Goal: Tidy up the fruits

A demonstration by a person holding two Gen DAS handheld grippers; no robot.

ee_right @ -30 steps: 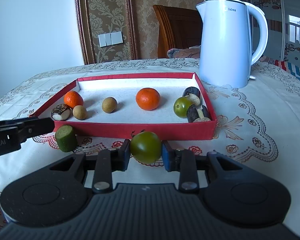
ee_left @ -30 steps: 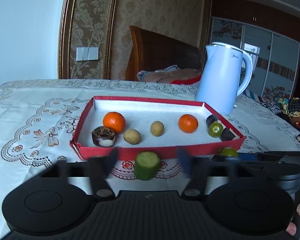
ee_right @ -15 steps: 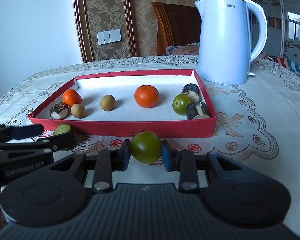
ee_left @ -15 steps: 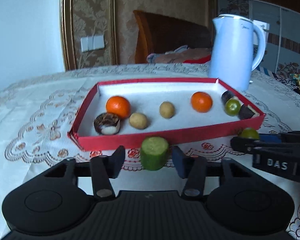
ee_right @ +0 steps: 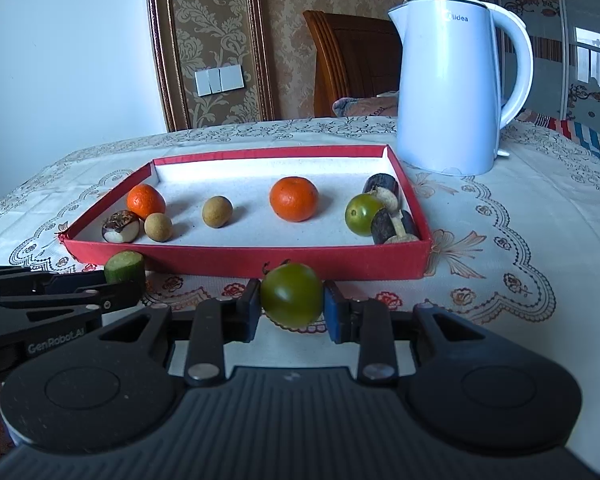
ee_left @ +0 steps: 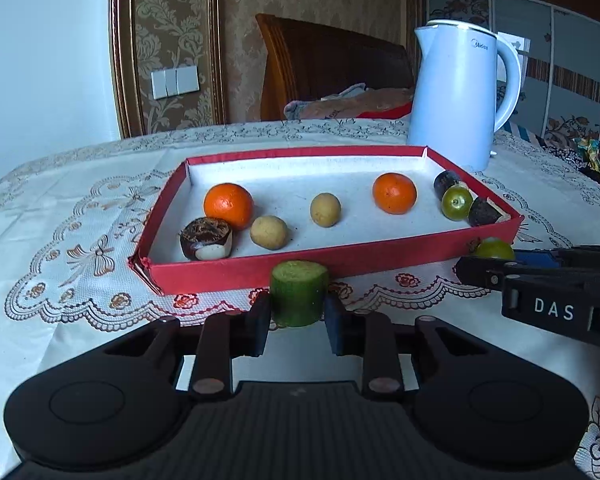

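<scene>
A short green cucumber piece [ee_left: 299, 296] stands on the tablecloth just before the red tray [ee_left: 340, 258]. My left gripper [ee_left: 298, 316] has its jaws closing around it, and both pads touch its sides. In the right wrist view the same piece [ee_right: 125, 266] shows at the left gripper [ee_right: 120, 286] tips. My right gripper [ee_right: 292, 312] is shut on a round green fruit [ee_right: 292, 294], held in front of the tray wall [ee_right: 260, 258]. In the left wrist view that fruit [ee_left: 494, 248] peeks above the right gripper [ee_left: 466, 272].
The tray holds two oranges [ee_left: 228, 205] [ee_left: 394, 193], two tan round fruits [ee_left: 325, 209], a green fruit [ee_left: 457, 202] and dark cut pieces [ee_left: 206, 238]. A white kettle [ee_left: 460, 96] stands behind its right corner. A lace tablecloth [ee_right: 500, 240] covers the table.
My left gripper's wide jaws have come together onto the cucumber piece. The right gripper has kept still with the green fruit in it.
</scene>
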